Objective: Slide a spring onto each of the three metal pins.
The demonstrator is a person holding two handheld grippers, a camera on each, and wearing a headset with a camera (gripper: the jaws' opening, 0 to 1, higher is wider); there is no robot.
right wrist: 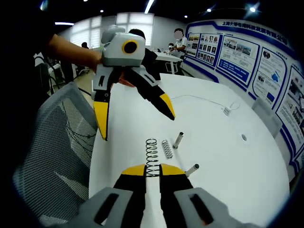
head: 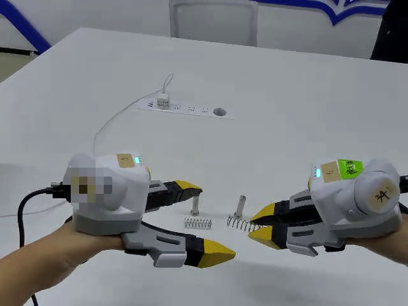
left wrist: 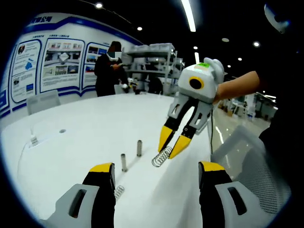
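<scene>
Head view: the right gripper (head: 255,224) pinched a coiled wire spring (head: 239,222) just beside an upright metal pin (head: 240,205) on the smooth white table (head: 287,140). Left gripper view: the left gripper (left wrist: 156,167) was spread wide, with a second spring (left wrist: 118,191) near it. Right gripper view: the pinched spring pointed forward.

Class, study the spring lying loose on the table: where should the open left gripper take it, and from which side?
Probably pinch the spring near one end, across its coils, bringing the left gripper down from above. It lies flat on the table, sides exposed, and an end grip leaves the other end free for a pin.
</scene>
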